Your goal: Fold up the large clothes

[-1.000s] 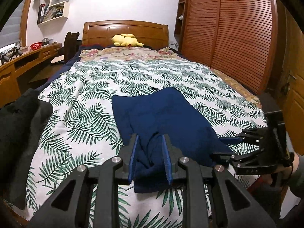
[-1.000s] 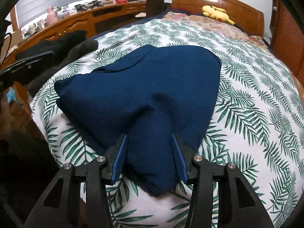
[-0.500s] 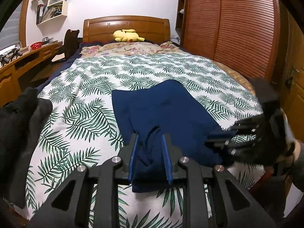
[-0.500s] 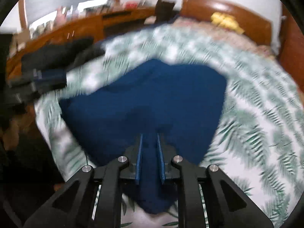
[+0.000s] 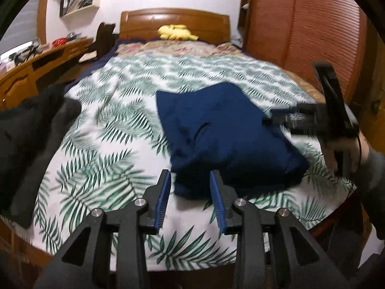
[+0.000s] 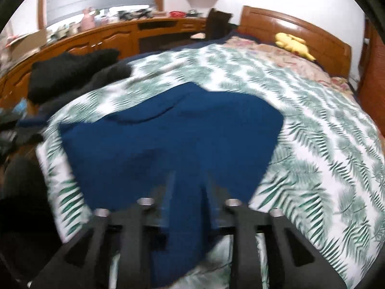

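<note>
A folded navy blue garment (image 5: 223, 134) lies on the palm-leaf bedspread (image 5: 105, 149) near the foot of the bed. My left gripper (image 5: 190, 193) is open and empty, just short of the garment's near edge. In the right wrist view the garment (image 6: 182, 139) fills the middle, and my right gripper (image 6: 189, 195) is shut on a fold of its near corner. The right gripper also shows in the left wrist view (image 5: 320, 120), blurred, at the garment's right side.
A pile of black clothes (image 5: 26, 130) lies on the bed's left edge. A yellow plush toy (image 5: 176, 32) sits by the wooden headboard (image 5: 173, 19). A wooden desk (image 6: 101, 36) runs along the left. Slatted wardrobe doors (image 5: 308, 29) stand on the right.
My left gripper let go of the garment, opened and drew back. My right gripper closed on the garment's near corner and is moving with it.
</note>
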The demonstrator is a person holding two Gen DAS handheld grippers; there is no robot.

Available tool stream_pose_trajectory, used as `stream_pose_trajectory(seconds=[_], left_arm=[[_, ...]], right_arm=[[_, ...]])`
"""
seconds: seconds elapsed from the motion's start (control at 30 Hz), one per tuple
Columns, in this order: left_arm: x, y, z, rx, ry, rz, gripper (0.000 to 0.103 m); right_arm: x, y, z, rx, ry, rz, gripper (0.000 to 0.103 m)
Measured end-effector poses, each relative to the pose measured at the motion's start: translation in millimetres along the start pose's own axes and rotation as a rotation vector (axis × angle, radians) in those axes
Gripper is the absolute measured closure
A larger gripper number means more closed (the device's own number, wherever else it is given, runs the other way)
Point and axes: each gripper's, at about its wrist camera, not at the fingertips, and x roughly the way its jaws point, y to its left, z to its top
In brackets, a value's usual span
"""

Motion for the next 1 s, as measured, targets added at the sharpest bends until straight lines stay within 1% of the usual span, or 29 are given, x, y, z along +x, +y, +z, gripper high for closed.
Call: stream_pose_trajectory(seconds=[0.03,0.13,0.2,0.27,0.33,0.4,0.47,0.5,0.57,0.63,0.73,0.9,1.0], left_arm=[[4,1,-3,-0.008,0.015,0.012,0.07],[14,5,-8,-0.033,0.049,0.033,0.07],[21,8,-10,-0.055,0.073,0.048,0.07],[23,8,-11,-0.071,0.083,0.046,0.07],[27,8,-11,-0.076,0.091,0.056,0.07],[30,8,-11,-0.081,0.097,0.063,0.07],[32,7,-10,-0.086,0.105,0.071,0.07],[32,8,-9,-0.088,0.109,0.073,0.07],[34,7,-8,-0.088,0.118,0.084,0.07],[37,7,-6,-0.094,0.127,0.091,0.07],[39,4,-5,-0.102,0.129,0.101,0.07],[39,3,-3,-0.123,0.122,0.11,0.07],[37,2,-1,-0.14,0.115,0.097,0.07]], right_arm=[[7,-10,5,0.016,0.001,-0.003,0.047],[33,-44,21,0.082,0.024,-0.04,0.042],[47,-68,32,0.129,0.019,-0.045,0.041],[60,-85,43,0.147,0.019,-0.07,0.041],[74,-95,49,0.149,0.032,-0.071,0.04],[89,-102,48,0.169,0.059,-0.036,0.038],[100,-106,43,0.188,0.069,-0.009,0.032],[102,-108,39,0.199,0.065,-0.002,0.03],[104,-116,30,0.245,0.056,0.03,0.023],[105,-122,27,0.278,0.065,0.059,0.019],[106,-125,26,0.275,0.067,0.071,0.016],[111,-130,21,0.315,0.073,0.124,0.016],[111,-131,20,0.326,0.068,0.133,0.015]])
